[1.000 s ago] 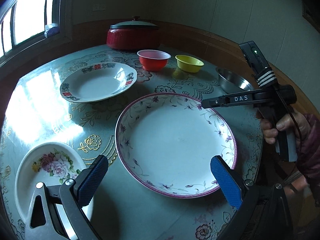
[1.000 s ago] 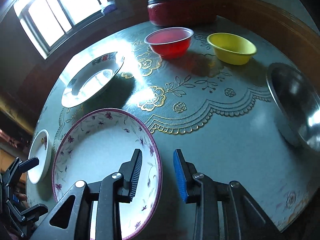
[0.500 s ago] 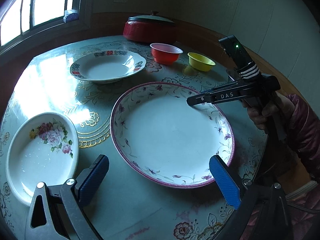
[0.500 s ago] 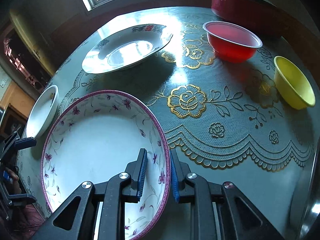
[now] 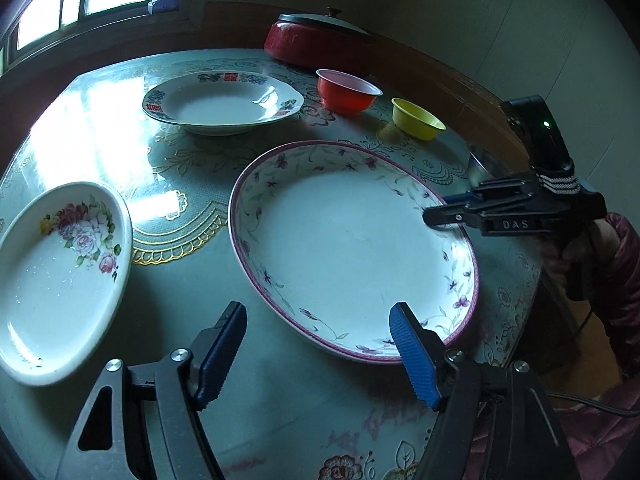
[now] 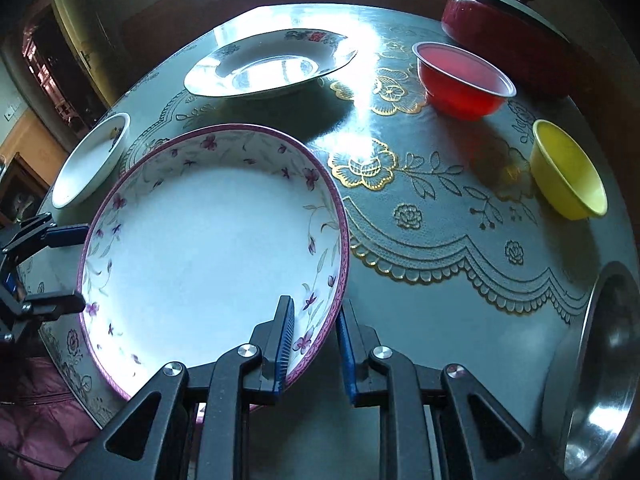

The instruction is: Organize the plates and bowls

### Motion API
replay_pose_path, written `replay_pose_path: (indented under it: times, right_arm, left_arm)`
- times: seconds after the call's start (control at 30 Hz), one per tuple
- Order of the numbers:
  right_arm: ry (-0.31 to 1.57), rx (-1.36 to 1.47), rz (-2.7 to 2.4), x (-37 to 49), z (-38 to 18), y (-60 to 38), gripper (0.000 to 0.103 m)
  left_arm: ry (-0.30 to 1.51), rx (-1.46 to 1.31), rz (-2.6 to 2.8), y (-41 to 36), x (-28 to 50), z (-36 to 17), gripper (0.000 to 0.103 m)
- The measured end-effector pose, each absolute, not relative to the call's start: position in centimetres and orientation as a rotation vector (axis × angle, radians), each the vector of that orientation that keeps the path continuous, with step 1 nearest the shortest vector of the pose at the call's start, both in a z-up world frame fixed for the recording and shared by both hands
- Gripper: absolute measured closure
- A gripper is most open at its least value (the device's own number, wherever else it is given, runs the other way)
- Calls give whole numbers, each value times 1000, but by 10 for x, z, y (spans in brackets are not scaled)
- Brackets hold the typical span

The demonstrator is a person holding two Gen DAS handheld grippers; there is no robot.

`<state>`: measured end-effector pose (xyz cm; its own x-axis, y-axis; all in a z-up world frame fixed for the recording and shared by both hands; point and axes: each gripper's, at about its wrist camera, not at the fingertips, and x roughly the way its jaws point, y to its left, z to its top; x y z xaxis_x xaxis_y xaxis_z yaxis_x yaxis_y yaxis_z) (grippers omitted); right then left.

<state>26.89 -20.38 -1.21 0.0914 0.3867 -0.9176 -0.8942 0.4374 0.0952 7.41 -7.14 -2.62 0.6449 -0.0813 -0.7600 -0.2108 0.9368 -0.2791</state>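
Right hand-held gripper (image 6: 312,344) clamped on near rim of purple-rimmed plate (image 6: 208,248), tilting it off table (image 6: 440,288), likely for stacking with other plates; left hand-held gripper (image 5: 320,348) spread wide, empty, just short of same plate.

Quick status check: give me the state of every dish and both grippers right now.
Right gripper: shut on purple-rimmed plate's rim.
Left gripper: open, holding nothing.
Purple-rimmed plate: gripped, tilted, empty.
Rose plate: on table, empty.
Red-patterned plate: on table, empty.
Red bowl: upright.
Yellow bowl: upright, empty.
Steel bowl: upright.
Red pot: lidded.
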Motion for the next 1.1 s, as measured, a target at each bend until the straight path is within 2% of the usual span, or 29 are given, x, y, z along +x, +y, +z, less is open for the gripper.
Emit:
replay_pose_path:
  times: [0.27, 0.37, 0.43, 0.5, 0.53, 0.6, 0.77, 1.1]
  right_arm:
    - [1175, -397, 1015, 281, -13, -233, 81]
    - [1191, -284, 982, 297, -15, -236, 81]
    - [1194, -215, 967, 308, -17, -237, 80]
    - [1182, -180, 967, 315, -18, -235, 80]
    - [1176, -178, 972, 316, -18, -233, 82]
    - [1164, -194, 1001, 311, -17, -226, 92]
    - [1112, -283, 1046, 301, -14, -215, 91]
    - [1083, -288, 1113, 293, -18, -184, 90]
  left_arm:
    - [882, -409, 145, -52, 101, -35, 35]
    - [882, -402, 161, -49, 109, -36, 44]
    - [884, -402, 149, -50, 113, -36, 55]
    - [884, -368, 162, -54, 114, -37, 55]
    - [881, -354, 166, -56, 113, -37, 55]
    - [884, -346, 168, -58, 108, -37, 60]
    - [903, -293, 154, -71, 86, -37, 68]
    - [913, -357, 217, -69, 64, -33, 69]
